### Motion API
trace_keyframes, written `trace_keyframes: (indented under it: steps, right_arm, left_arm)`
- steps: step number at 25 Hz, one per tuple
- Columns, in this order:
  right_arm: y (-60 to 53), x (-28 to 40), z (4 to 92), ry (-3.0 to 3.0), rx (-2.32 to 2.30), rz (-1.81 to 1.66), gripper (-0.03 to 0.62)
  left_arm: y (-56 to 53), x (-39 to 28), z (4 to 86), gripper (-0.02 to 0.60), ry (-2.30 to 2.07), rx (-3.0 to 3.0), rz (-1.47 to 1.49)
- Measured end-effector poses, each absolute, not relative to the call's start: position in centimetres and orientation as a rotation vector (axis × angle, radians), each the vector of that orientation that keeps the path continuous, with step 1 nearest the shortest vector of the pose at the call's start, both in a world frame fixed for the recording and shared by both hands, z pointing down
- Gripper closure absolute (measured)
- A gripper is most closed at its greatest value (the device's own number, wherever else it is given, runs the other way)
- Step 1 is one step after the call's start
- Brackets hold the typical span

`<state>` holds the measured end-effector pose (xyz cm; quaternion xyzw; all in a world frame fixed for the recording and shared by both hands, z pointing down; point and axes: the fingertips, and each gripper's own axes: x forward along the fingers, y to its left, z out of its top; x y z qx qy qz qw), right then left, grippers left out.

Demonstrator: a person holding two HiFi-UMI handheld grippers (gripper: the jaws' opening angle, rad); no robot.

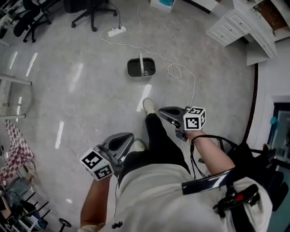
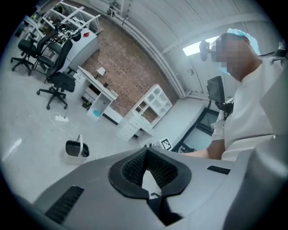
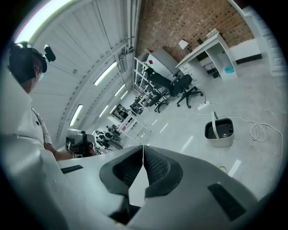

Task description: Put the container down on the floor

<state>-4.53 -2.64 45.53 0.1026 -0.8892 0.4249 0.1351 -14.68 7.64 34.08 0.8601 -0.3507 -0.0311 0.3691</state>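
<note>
The container [image 1: 141, 68] is a small grey bin with a white handle across its top. It stands upright on the pale floor, well ahead of my feet. It also shows far off in the left gripper view [image 2: 76, 150] and in the right gripper view [image 3: 219, 130]. My left gripper [image 1: 130, 136] is held low by my left hip, shut, with nothing between its pads [image 2: 135, 166]. My right gripper [image 1: 161, 110] hangs in front of my right side, also shut and empty, its fingertips [image 3: 155, 164] pressed together. Neither gripper is near the container.
A white cable [image 1: 174, 68] runs from a power strip [image 1: 116, 31] past the container's right side. Office chairs [image 1: 93, 11] stand at the far left and back. White drawers [image 1: 240, 25] are at the back right. A checkered cloth [image 1: 16, 140] hangs at left.
</note>
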Motion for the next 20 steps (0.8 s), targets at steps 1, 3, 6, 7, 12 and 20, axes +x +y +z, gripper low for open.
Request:
trace_keyframes:
  steps: [1,3,6,7,12,20]
  right_arm:
    - [-0.5,-4.7,43.6,-2.590,0.294,1.226,0.576]
    - [3.0,-5.1,40.0,-2.626,0.283,1.200,0.576]
    - [6.6,-4.9,35.4,-2.680,0.248,1.112,0.576]
    - [7.8,-4.6,34.1,-2.694,0.231,1.084,0.577]
    - [11.8,-2.8,29.3,-2.754,0.205,0.998,0.577]
    - [16.7,2.7,26.4,-2.820,0.181,0.913,0.577]
  left_arm:
    - [9.3,-14.4,33.3,0.572,-0.898,2.200,-0.080]
    - [11.7,-13.9,31.6,0.572,-0.889,2.199,-0.082]
    - [13.4,-12.5,28.5,0.572,-0.874,2.234,-0.101]
    - [14.0,-11.8,27.4,0.572,-0.870,2.249,-0.102]
    - [16.3,-9.4,24.1,0.572,-0.879,2.344,-0.070]
    - [19.8,-2.6,24.0,0.572,-0.885,2.349,-0.078]
